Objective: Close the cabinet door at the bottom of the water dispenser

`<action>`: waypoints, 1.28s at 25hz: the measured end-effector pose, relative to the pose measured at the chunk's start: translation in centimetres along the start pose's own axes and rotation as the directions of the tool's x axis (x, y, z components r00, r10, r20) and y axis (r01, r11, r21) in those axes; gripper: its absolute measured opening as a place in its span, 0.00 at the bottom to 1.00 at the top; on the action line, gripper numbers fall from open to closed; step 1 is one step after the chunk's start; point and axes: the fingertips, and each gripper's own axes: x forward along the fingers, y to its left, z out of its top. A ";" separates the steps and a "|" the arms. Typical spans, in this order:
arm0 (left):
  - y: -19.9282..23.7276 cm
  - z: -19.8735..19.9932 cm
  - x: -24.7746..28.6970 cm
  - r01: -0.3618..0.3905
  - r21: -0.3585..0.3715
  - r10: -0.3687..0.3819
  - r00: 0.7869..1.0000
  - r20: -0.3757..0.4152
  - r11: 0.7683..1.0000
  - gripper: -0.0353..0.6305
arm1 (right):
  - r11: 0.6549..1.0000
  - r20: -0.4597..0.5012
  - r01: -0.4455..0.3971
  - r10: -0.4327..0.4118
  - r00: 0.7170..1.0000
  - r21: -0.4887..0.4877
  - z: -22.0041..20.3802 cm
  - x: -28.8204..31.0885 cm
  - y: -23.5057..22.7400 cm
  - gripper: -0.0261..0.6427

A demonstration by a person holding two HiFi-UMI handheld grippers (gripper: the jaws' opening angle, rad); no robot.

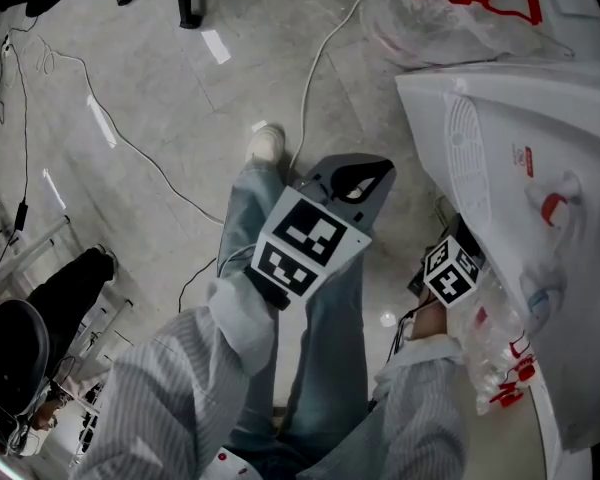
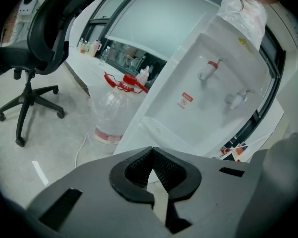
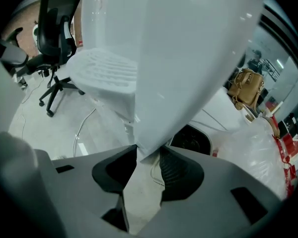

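Right tongs grip the cabinet door at its corner edge; left tongs clenched, empty.

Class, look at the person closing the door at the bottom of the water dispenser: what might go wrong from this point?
1. The right claw seems to pinch only the bottom corner of the door at its very tips, so it may slip off when pushed.
2. A plastic bag sits right beside that claw; it might get trapped as the door swings shut.
3. A cable runs across the floor by the person's shoe, a possible snag.
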 end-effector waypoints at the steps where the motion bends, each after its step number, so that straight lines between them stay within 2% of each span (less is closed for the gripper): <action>1: -0.2 0.2 0.1 0.003 0.002 -0.003 1.000 0.002 1.000 0.07 | 1.000 0.002 0.004 -0.004 1.000 0.007 0.0 0.0 0.0 0.25; 10: -1.4 1.5 -0.6 0.012 0.014 -0.012 1.000 0.008 1.000 0.07 | 0.999 -0.029 -0.030 0.029 0.999 -0.038 -0.2 -0.3 0.7 0.24; 15: -2.1 2.9 -2.5 0.029 0.035 -0.029 1.000 0.009 0.999 0.07 | 1.000 -0.074 0.006 -0.004 0.997 0.029 -0.8 -1.8 0.6 0.21; 19: -2.2 4.6 -4.5 0.051 0.065 -0.052 0.999 0.009 0.997 0.07 | 0.998 -0.061 0.012 -0.008 0.998 0.065 -0.3 -4.4 1.8 0.21; 23: -2.7 6.5 -7.1 0.086 0.106 -0.086 0.996 -0.008 0.991 0.07 | 0.990 -0.030 -0.004 0.009 1.000 0.144 1.0 -7.8 3.4 0.20; 27: -2.8 9.1 -10.1 0.128 0.158 -0.125 0.992 -0.032 0.979 0.07 | 0.972 0.061 -0.091 0.080 0.995 0.216 4.3 -11.8 6.8 0.20; 32: -3.7 13.2 -14.0 0.182 0.218 -0.178 0.983 -0.038 0.959 0.07 | 0.952 0.174 -0.193 0.153 0.973 0.239 9.7 -18.0 11.6 0.20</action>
